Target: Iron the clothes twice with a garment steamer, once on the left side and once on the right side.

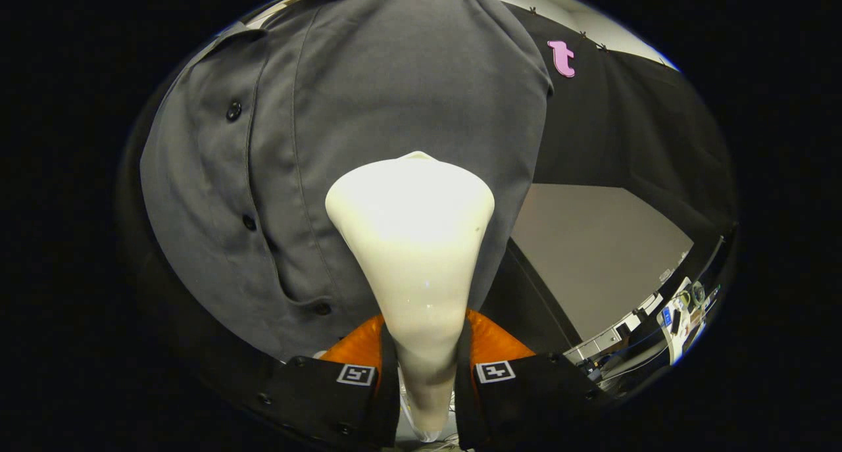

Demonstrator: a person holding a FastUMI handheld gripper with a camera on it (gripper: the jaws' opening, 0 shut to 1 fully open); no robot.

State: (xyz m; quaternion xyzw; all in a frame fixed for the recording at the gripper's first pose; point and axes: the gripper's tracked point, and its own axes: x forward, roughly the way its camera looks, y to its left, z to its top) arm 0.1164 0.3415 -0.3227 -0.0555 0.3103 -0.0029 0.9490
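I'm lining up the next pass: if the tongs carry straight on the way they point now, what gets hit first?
The tongs, shut on the garment steamer, point at the grey shirt. The steamer's head would likely meet the shirt front first, right of the button placket; the remaining gap is hard to judge.

This is a recording booth set up inside an office or lab room. Black cloth walls (pixel 631 129) hang beyond the claw (pixel 426 373), closing in the space behind a grey button-front work shirt (pixel 368 110) hung up as a prop. Off to the claw's right, past the cloth's edge, stands a plain beige partition wall (pixel 592 248), and below it a cluttered tabletop (pixel 671 314) with cables and small equipment, too small to identify.
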